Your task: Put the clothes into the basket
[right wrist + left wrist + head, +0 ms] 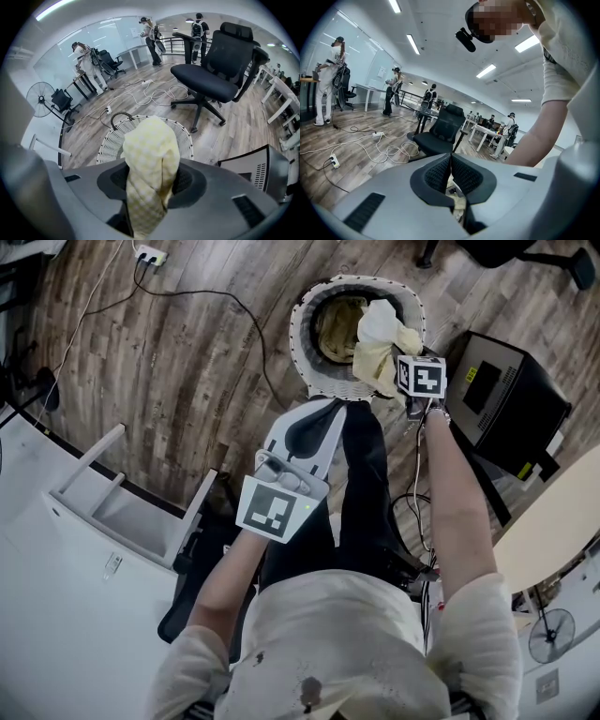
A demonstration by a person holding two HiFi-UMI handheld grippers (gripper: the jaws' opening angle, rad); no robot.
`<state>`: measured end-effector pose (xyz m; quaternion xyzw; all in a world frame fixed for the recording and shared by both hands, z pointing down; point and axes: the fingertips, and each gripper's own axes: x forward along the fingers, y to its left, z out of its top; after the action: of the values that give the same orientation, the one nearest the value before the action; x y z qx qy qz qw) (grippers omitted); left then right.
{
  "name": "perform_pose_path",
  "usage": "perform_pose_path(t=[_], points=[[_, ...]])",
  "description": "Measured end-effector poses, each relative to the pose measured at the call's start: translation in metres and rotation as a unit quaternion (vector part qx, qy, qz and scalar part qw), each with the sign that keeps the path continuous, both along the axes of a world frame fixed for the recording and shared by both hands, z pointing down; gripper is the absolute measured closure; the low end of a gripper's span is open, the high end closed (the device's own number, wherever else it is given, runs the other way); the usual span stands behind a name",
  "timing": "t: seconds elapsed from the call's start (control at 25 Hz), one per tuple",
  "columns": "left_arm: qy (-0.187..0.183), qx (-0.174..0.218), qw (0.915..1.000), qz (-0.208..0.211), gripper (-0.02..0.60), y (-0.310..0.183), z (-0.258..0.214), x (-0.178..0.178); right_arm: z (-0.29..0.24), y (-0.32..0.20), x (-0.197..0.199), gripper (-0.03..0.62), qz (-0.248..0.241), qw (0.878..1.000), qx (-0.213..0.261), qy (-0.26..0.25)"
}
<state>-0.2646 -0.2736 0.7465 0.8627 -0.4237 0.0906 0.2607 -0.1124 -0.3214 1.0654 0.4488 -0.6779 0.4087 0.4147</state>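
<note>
A white wicker basket [309, 362] stands on the wooden floor at the top of the head view, with a dull yellow garment [337, 324] lying inside it. My right gripper [396, 369] hangs over the basket's right rim, shut on a pale yellow checked cloth [382, 341]. In the right gripper view that cloth [150, 154] bulges up between the pads of the right gripper [151, 183], with the basket [110, 140] just beyond. My left gripper [319, 423] is held lower, near the person's legs and short of the basket. The left gripper [451, 171] is shut, its pads meeting with no cloth between them.
A black box [502, 395] sits right of the basket. A white desk [56, 549] fills the left, a pale round table edge [553, 521] the right. Cables [187, 292] cross the floor. A black office chair [215, 70] stands beyond the basket. People stand far off.
</note>
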Motion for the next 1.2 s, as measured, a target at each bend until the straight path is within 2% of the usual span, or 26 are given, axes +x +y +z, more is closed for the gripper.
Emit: perform_pose_path(t=[0.32, 0.44, 0.68, 0.96, 1.2], points=[[0.000, -0.003, 1.0000, -0.003, 0.560, -0.001, 0.006, 0.002, 0.005, -0.006, 0.016, 0.375, 0.056, 0.998, 0.008, 0.008], [0.000, -0.004, 1.0000, -0.002, 0.560, 0.000, 0.007, 0.002, 0.005, -0.002, 0.014, 0.326, 0.060, 0.998, 0.003, -0.002], [-0.002, -0.004, 1.0000, -0.001, 0.560, 0.005, 0.011, 0.002, 0.003, 0.002, 0.016, 0.333, 0.062, 0.998, 0.012, -0.010], [-0.001, -0.001, 1.0000, 0.006, 0.560, 0.013, 0.010, 0.005, 0.000, 0.013, 0.019, 0.380, 0.060, 0.998, 0.003, -0.007], [-0.002, 0.001, 1.0000, 0.009, 0.561, 0.018, 0.003, 0.005, -0.015, 0.022, 0.011, 0.483, 0.038, 0.999, 0.003, -0.019]])
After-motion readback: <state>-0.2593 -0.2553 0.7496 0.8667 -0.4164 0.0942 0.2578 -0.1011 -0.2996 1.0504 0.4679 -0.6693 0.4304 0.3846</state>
